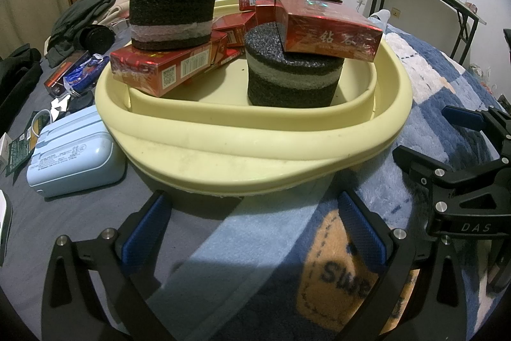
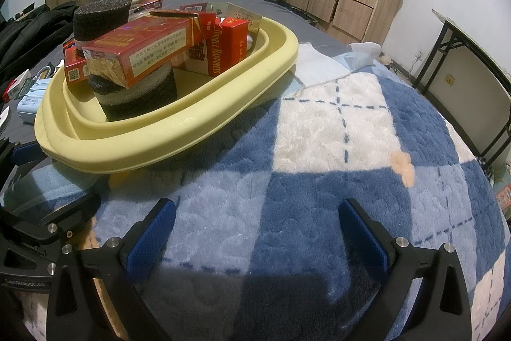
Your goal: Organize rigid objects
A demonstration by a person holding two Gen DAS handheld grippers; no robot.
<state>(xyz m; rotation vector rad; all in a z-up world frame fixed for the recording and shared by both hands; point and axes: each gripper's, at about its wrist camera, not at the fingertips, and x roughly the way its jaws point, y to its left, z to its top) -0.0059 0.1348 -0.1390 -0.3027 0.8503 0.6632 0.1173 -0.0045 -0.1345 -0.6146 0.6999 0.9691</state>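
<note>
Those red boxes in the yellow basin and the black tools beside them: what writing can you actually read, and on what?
"DOUBLE HAPPINESS": side of the upright red box.
"DAS": right gripper, on its black body.
"钻石": the red box on the dark sponge.
Fine print on the long red box and barcoded box: too small to read.

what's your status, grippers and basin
Left gripper open, empty. Right gripper open, empty. Yellow basin holds red boxes and sponges. Nothing blocking.
</note>
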